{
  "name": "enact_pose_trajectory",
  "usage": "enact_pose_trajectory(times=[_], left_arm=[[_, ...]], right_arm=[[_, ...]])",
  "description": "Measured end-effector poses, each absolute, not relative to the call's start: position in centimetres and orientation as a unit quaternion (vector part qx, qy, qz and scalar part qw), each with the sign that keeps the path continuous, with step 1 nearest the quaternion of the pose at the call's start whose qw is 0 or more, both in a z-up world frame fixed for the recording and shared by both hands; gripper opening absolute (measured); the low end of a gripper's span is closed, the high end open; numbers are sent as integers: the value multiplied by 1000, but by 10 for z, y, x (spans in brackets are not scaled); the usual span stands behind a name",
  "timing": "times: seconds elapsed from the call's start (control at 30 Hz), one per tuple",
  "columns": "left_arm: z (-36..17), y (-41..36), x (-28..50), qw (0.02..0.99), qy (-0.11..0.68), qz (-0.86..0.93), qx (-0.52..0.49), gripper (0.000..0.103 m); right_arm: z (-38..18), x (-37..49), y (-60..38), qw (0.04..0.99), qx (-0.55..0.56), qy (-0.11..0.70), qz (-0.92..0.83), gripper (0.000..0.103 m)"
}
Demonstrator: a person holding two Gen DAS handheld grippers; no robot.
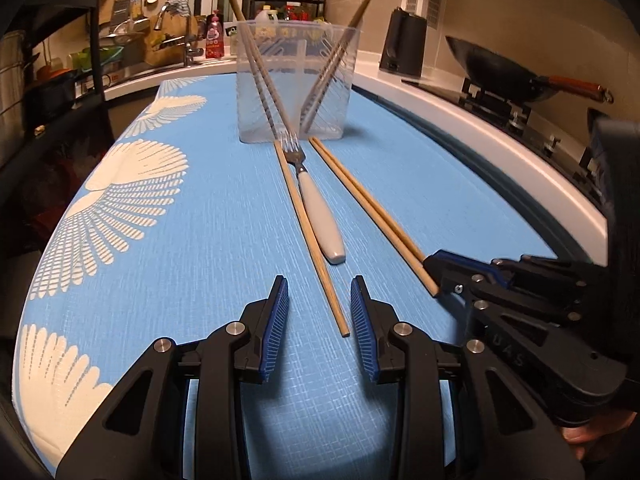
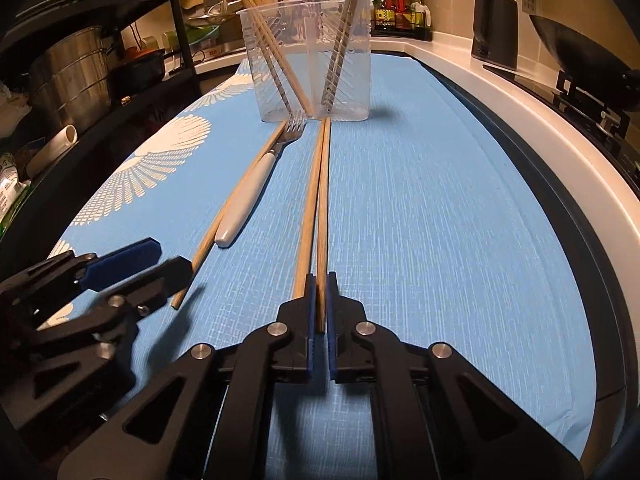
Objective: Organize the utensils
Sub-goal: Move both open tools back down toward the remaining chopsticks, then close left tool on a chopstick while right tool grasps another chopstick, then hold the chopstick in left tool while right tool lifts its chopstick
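A clear plastic holder (image 1: 296,80) (image 2: 308,60) stands at the far end of the blue cloth (image 1: 200,260), with several chopsticks leaning in it. In front of it lie a white-handled fork (image 1: 320,216) (image 2: 248,192), a single chopstick (image 1: 308,232) (image 2: 224,216) and a chopstick pair (image 1: 368,208) (image 2: 316,200). My left gripper (image 1: 320,292) (image 2: 160,268) is open, and the single chopstick's near end lies between its blue pads (image 1: 276,320) without touching them. My right gripper (image 2: 319,280) (image 1: 434,272) is shut on one chopstick of the pair. The other runs along the outside of its left finger.
A white counter edge (image 1: 520,152) curves along the right, with a black wok (image 1: 500,76) on the stove and a black appliance (image 1: 402,42) behind it. A sink with a tap (image 1: 188,48) sits at the back left. Steel pots (image 2: 72,76) fill a dark rack on the left.
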State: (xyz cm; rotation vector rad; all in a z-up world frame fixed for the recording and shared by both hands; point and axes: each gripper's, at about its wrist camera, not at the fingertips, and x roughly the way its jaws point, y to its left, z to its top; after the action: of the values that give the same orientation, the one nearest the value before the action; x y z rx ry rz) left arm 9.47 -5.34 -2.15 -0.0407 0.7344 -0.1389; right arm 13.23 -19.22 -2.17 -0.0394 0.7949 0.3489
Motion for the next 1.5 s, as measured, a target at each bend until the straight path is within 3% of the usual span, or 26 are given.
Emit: enact_pose_trajectory(times=[0.07, 0.2, 0.63, 1.0, 1.17, 1.27, 1.5], left_arm=[[-24, -57, 96, 930, 362, -66, -13, 33], [-27, -61, 98, 928, 369, -46, 15, 7], [-25, -33, 82, 928, 372, -11, -2, 5], [-30, -36, 93, 935, 354, -3, -13, 16], [-31, -38, 95, 938, 347, 1, -3, 15], [-31, -36, 95, 938, 348, 6, -3, 7], [-30, -30, 89, 939, 342, 14, -4, 6]], right_arm=[[-22, 131, -194, 908, -21, 384, 167, 5], [-22, 129, -198, 909, -19, 384, 161, 5], [-24, 121, -218, 919, 4, 378, 112, 5], [-24, 130, -214, 918, 15, 378, 115, 8], [-25, 131, -213, 920, 18, 375, 116, 8], [-25, 131, -213, 920, 18, 374, 115, 7], [-25, 127, -216, 921, 25, 373, 114, 6]])
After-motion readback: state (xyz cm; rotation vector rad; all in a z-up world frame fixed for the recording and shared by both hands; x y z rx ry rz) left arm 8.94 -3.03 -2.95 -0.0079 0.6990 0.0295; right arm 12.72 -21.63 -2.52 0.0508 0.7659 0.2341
